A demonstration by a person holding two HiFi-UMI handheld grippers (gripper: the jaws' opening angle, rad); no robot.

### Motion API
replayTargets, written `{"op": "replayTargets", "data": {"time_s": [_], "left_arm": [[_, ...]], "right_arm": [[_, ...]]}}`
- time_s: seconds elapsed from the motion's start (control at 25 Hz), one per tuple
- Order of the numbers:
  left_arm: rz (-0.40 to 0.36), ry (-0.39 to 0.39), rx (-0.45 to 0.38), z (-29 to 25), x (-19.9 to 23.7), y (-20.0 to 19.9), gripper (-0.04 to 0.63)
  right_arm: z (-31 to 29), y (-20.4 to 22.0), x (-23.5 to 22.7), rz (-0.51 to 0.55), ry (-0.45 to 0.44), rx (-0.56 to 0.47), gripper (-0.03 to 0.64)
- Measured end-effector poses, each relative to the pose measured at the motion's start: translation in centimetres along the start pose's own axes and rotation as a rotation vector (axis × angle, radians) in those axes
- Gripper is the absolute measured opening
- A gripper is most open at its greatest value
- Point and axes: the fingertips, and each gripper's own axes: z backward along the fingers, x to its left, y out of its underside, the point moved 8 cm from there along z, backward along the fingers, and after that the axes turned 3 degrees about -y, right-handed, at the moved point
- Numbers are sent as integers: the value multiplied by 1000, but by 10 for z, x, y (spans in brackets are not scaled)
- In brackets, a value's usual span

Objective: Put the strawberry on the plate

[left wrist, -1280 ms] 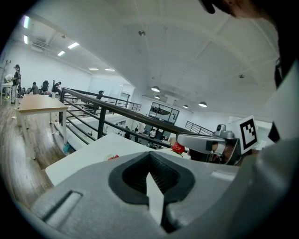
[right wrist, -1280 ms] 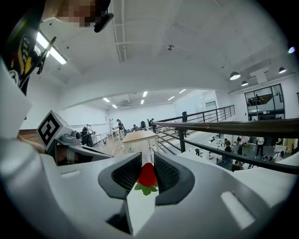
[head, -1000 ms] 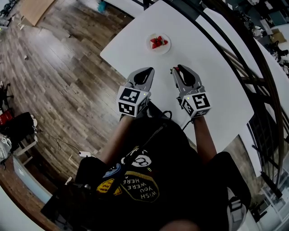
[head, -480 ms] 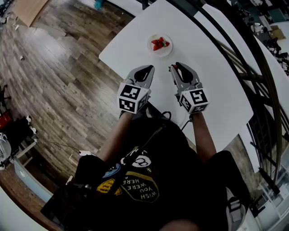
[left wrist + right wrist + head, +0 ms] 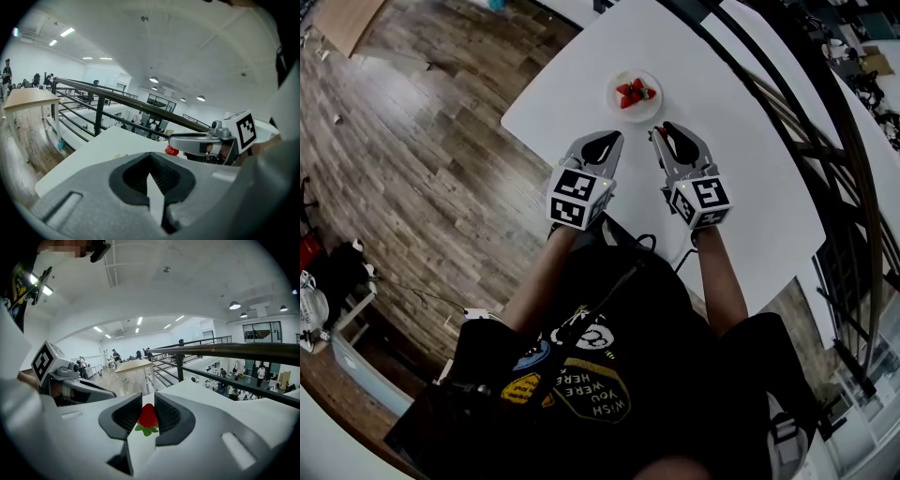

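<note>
The right gripper (image 5: 148, 405) is clamped on a strawberry (image 5: 147, 416), held upright between its pads. Just to its left, the left gripper (image 5: 150, 160) has its jaws together with nothing between them. Both hang over the table (image 5: 741, 178). The plate (image 5: 650, 109), bearing more strawberries (image 5: 633, 93), lies near, ahead of their tips.
</note>
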Motion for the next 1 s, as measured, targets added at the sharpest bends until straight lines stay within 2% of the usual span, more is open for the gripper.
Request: {"op": "replayTargets", "data": {"time_s": [0.4, 0.64, 0.8, 1.0], "left_arm": [[45, 23, 17, -22, 17, 2, 2], [70, 76, 31, -38, 22, 3, 2], [99, 55, 51, -50, 35, 8, 2], [174, 18, 94, -66, 53, 21, 1]], "right_arm": [[-19, 11, -17, -18, 25, 33, 84], [-33, 20, -31, -30, 36, 54, 84], [-43, 24, -38, -44, 38, 75, 84], [-56, 27, -43, -38, 30, 86, 84]]}}
